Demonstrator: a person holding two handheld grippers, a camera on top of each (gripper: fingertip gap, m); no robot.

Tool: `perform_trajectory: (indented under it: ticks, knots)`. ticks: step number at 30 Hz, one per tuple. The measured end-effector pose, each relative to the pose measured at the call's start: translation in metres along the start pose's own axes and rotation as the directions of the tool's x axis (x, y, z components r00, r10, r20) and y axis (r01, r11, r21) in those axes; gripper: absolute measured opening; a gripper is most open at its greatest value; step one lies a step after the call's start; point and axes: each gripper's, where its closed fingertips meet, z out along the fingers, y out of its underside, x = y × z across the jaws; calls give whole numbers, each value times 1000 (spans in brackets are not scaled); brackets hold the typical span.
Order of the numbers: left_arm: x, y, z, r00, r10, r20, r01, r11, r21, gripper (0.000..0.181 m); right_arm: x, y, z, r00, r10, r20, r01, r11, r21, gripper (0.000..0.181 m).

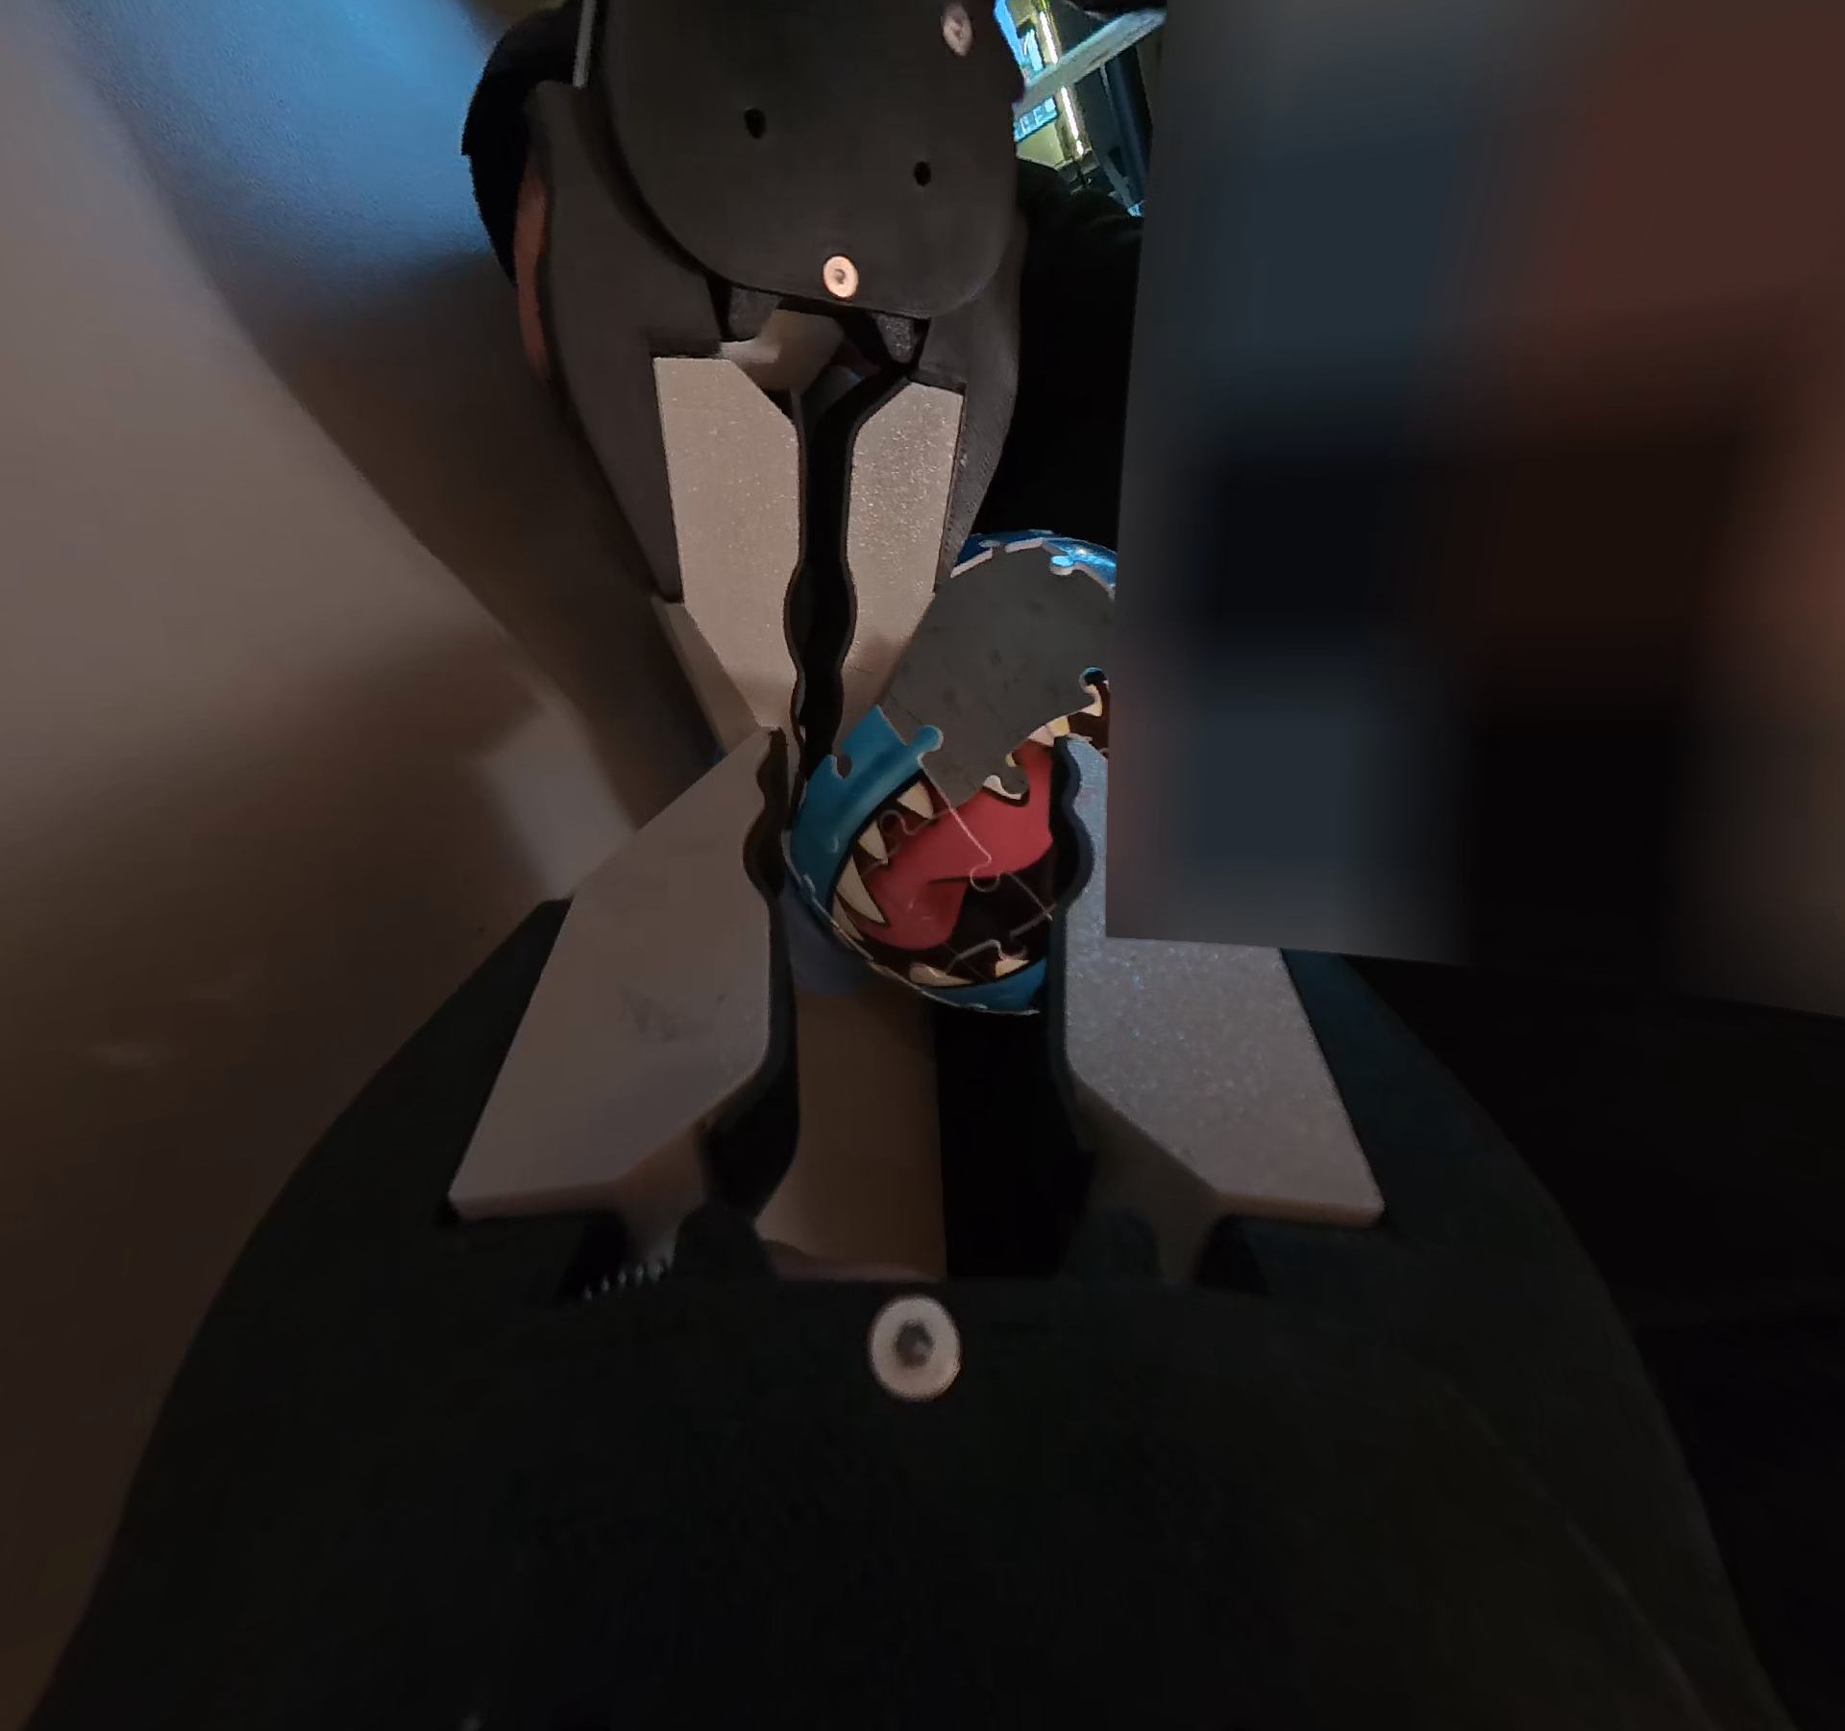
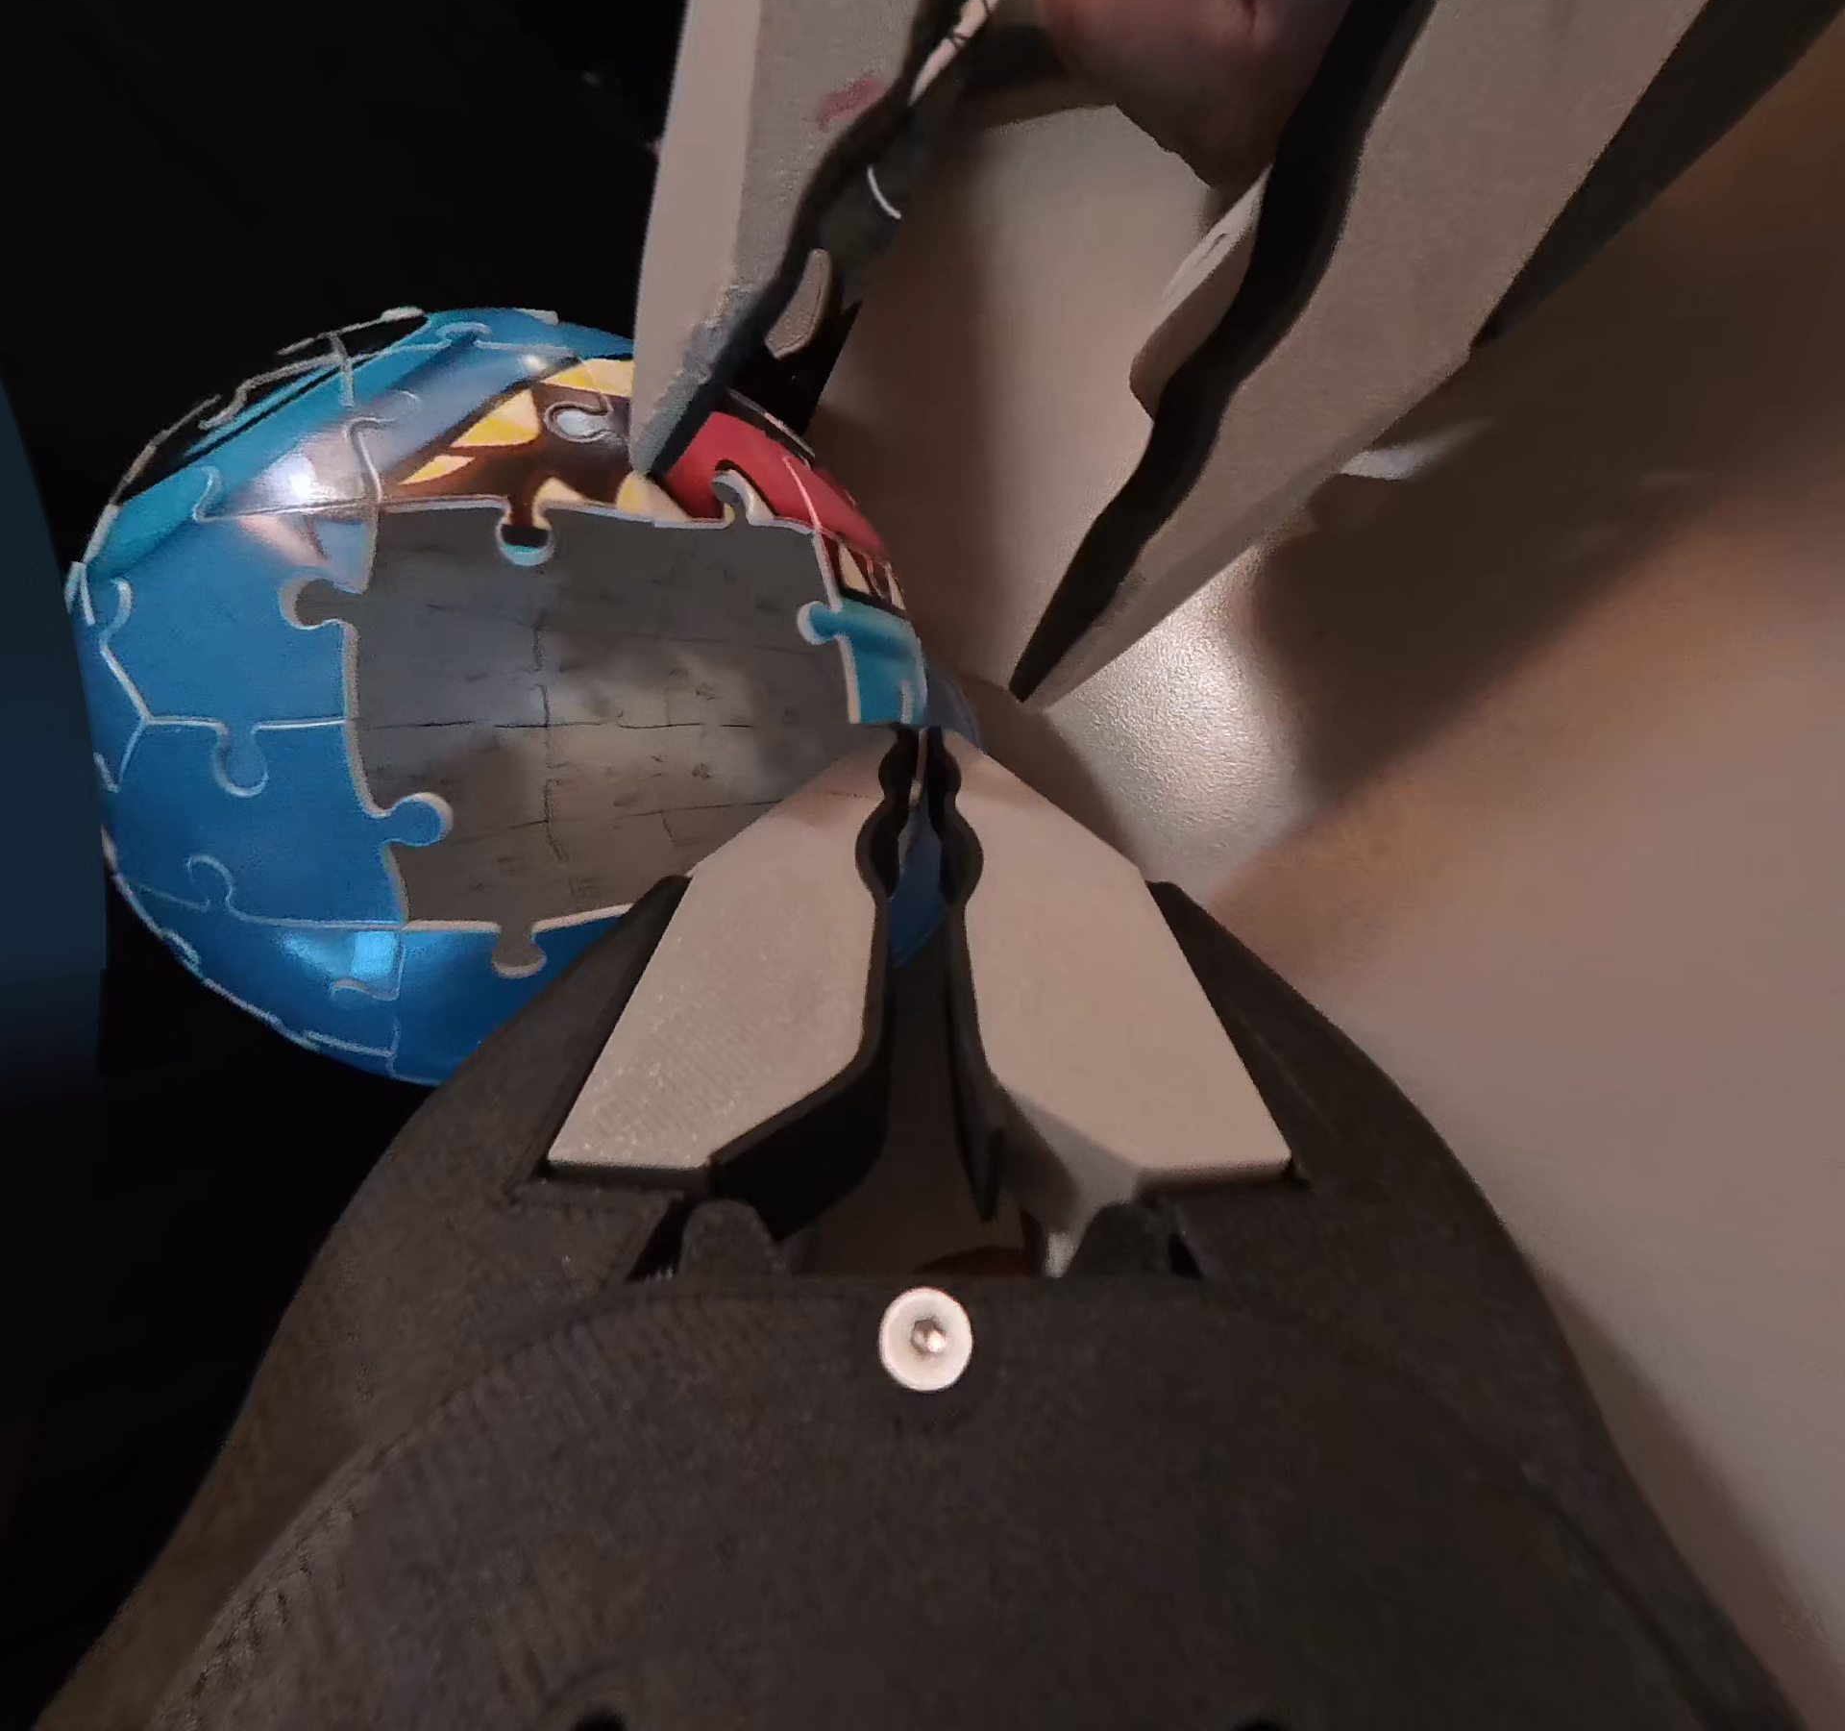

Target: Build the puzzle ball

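While the left gripper (image 1: 914,844) occupies the near field of the left wrist view, its two grey fingers stand moderately apart and clamp the puzzle ball (image 1: 938,884) between the dark inner pads, one pad on each side. The ball sits at the fingertips, at centre frame, showing blue pieces, white teeth and a red tongue. An unfilled grey opening (image 1: 1008,675) lies on the ball at 1 o'clock from the held section. Beyond it, at 12 o'clock, the right gripper (image 1: 824,684) points back toward the camera, its jaws drawn almost together with only a thin wavy gap between them.

In the right wrist view, the right gripper (image 2: 923,754) occupies the near field with its tips nearly closed, pinching the ball's edge at the rim of the opening. Whether a separate loose piece is held there cannot be told. The puzzle ball (image 2: 250,684) extends toward 9 o'clock of the tips. The left gripper (image 2: 839,575) enters from 12 o'clock, one fingertip (image 2: 659,445) pressed on the ball's upper surface. A hand (image 2: 1168,35) shows farthest off, at 1 o'clock.
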Motion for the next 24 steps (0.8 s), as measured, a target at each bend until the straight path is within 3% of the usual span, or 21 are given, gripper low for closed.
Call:
perform_trajectory:
  ticks: [4, 24]
  knots:
    - [0, 1, 0, 1000, -6, -5, 6, 1000, -1, 51, 1, -2, -2, 996, -80, -45, 81, 997, 20, 0]
    - [-3, 4, 0, 999, -22, -41, 22, 1000, 12, 50, 1, -4, -1, 993, -110, -39, 111, 993, 27, 0]
